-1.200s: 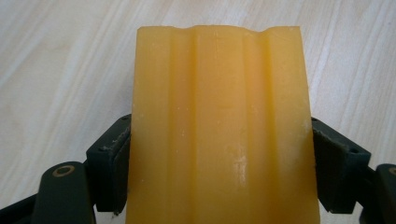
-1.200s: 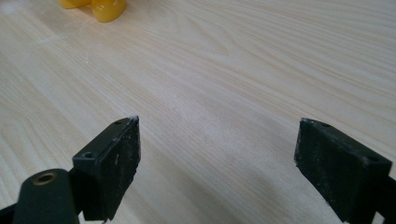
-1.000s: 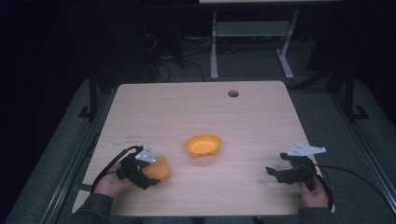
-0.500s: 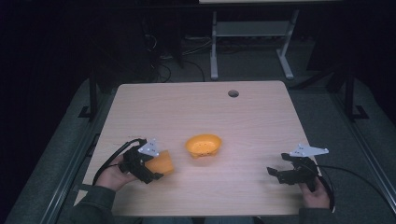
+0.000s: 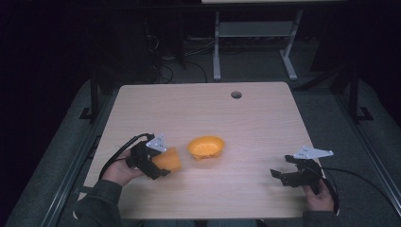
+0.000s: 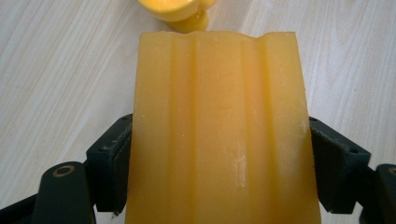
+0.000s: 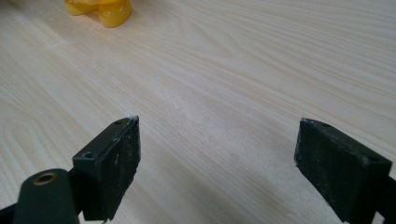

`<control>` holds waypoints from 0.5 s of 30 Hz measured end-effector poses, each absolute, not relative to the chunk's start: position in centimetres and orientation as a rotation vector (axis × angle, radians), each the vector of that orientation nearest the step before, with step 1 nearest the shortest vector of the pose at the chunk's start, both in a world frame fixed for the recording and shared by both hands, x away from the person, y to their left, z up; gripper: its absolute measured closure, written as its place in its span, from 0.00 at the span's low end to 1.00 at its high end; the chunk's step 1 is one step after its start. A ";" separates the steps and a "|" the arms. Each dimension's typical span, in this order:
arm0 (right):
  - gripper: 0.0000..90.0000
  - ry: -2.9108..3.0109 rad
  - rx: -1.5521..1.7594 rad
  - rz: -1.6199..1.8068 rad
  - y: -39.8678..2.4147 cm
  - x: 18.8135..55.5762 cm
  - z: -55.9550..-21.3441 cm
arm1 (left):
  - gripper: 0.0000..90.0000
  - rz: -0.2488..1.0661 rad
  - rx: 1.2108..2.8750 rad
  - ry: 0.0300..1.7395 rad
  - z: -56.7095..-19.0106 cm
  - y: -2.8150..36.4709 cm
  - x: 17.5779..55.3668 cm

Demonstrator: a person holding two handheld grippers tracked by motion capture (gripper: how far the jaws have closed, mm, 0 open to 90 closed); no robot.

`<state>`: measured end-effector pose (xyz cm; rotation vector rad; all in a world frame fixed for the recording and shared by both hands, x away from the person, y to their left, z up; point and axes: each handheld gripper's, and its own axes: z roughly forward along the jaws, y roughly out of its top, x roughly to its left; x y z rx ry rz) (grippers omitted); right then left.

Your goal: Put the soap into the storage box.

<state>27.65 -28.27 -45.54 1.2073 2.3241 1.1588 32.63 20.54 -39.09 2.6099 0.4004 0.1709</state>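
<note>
My left gripper (image 5: pixel 158 166) is shut on a ridged orange-yellow block (image 5: pixel 168 159), holding it at the table's front left. In the left gripper view the block (image 6: pixel 219 130) sits clamped between both black jaws. An orange perforated bowl (image 5: pixel 205 147) stands on the table just right of the block, and its edge (image 6: pixel 175 11) shows beyond the block's far end. Near the front right edge, my right gripper (image 5: pixel 279 175) stands open with nothing between its fingers (image 7: pixel 114 163). The bowl (image 7: pixel 100 9) is far off at the top left of the right gripper view.
The light wooden table (image 5: pixel 246 123) has a round cable hole (image 5: pixel 236 94) near its far edge. A white desk frame (image 5: pixel 255 38) stands on the dark floor behind. Black cables trail from both grippers off the front corners.
My left gripper has carried the block a little to the right and forward, closer to the bowl. The right gripper has stayed almost still.
</note>
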 end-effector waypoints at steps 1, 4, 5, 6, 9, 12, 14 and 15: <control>0.16 2.325 1.207 1.158 -28.3 27.7 -45.5 | 0.23 0.170 2.614 0.395 -39.0 20.4 32.8; 0.15 2.328 1.204 1.154 -28.2 27.7 -45.6 | 0.23 0.168 2.610 0.392 -38.8 20.1 33.0; 0.16 2.327 1.204 1.154 -28.2 27.7 -45.6 | 0.23 0.165 2.609 0.387 -38.8 20.0 33.1; 0.15 2.327 1.199 1.156 -28.3 27.7 -45.6 | 0.23 0.160 2.613 0.377 -38.7 19.9 33.2; 0.16 2.324 1.204 1.159 -28.3 27.7 -45.5 | 0.23 0.161 2.620 0.361 -38.4 19.4 33.4; 0.16 2.327 1.198 1.160 -28.3 27.7 -45.6 | 0.23 0.167 2.621 0.352 -38.2 19.0 33.6; 0.16 2.329 1.197 1.160 -28.2 27.7 -45.6 | 0.23 0.162 2.618 0.348 -38.1 18.7 33.8; 0.16 2.330 1.196 1.161 -28.2 27.7 -45.6 | 0.23 0.163 2.615 0.351 -38.1 18.6 33.8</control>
